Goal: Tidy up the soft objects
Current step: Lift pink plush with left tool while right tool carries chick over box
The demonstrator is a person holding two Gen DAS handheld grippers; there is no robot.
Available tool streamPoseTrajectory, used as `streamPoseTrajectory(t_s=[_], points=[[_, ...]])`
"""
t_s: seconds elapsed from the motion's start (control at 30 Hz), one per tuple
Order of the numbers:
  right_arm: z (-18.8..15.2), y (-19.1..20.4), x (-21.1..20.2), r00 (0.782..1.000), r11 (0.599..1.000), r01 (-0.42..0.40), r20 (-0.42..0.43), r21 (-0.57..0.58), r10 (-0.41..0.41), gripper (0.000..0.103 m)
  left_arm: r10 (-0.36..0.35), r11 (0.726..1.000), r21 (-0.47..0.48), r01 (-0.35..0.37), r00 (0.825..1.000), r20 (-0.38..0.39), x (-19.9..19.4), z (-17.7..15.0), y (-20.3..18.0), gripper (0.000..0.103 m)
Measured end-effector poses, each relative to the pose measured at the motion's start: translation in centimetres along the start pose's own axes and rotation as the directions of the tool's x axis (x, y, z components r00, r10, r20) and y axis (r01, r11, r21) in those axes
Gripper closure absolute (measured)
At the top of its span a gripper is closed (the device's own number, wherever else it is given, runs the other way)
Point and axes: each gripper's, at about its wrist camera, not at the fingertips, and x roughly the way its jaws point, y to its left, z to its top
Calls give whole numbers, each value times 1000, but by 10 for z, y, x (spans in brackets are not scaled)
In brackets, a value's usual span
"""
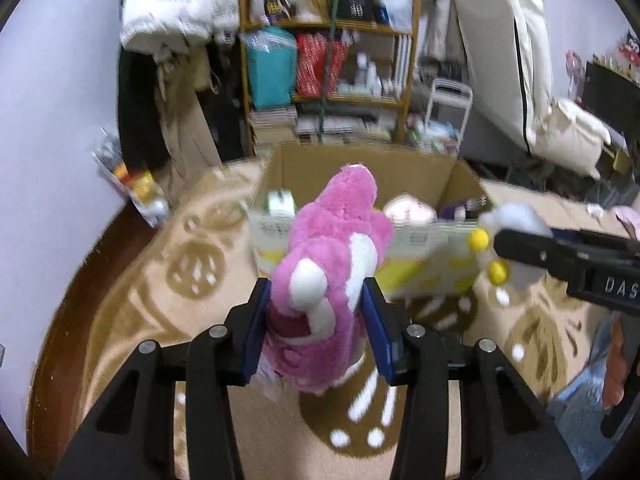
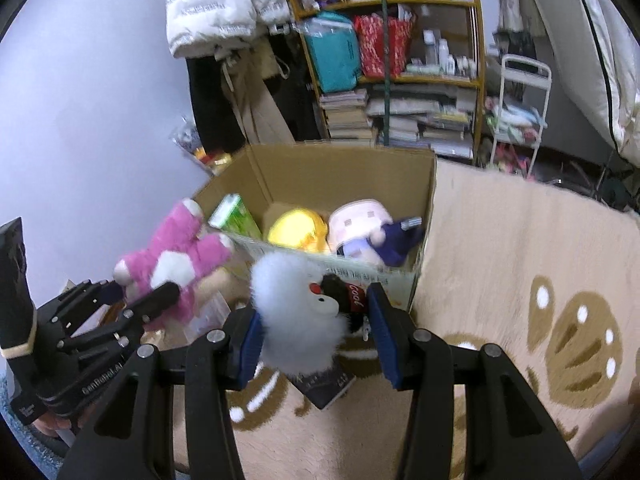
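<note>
The pink bear (image 1: 328,280) is held in the air just short of the box (image 1: 360,160), its long axis running away from the left gripper (image 1: 318,320) toward the box, head end farthest out. It sits squarely between the two blue pads (image 1: 256,328), which press into its lower body from either side, so the left fingers are pinching the bear. From the right wrist the same bear (image 2: 176,256) shows side-on, stretched up and to the right, its tip beside the box's near left corner.

The right gripper (image 2: 316,320) has its fingers closed on a white fluffy toy (image 2: 296,312), which bulges out between the pads with a small black piece marked "Cool" against the right pad (image 2: 384,336). The toy hangs in front of the box's near wall (image 2: 360,276), above the rug (image 2: 520,280). In the left wrist view that toy (image 1: 508,220) is a blurred pale tuft with two yellow balls at the tip of the right gripper, beside the box's near right corner.

The right wrist looks down into the box: a green carton (image 2: 236,216), a yellow plush (image 2: 296,232) and a pale doll (image 2: 364,228) with a purple body lie inside. The left wrist view hides most of that behind the bear. A dark booklet (image 2: 324,384) lies on the rug under the white toy.
</note>
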Motion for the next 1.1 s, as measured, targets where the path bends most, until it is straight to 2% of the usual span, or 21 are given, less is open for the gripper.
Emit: streamPoseTrajectory(t_s=[0.2,0.53,0.9,1.1], points=[[15,3,-23,995,1000,4,98,-16,-2,52,26,999,23,-29,992,120,-29,24,0,59],[38,5,-40,975,998,47,220,-40,-37,52,27,998,57,-41,974,223,-42,65,-6,59],[58,3,-33,940,990,129,325,-57,-104,52,25,991,119,-57,967,254,-18,90,-23,58],[63,-4,-21,938,989,141,325,-40,-121,51,29,989,134,-62,971,235,6,88,-27,58]])
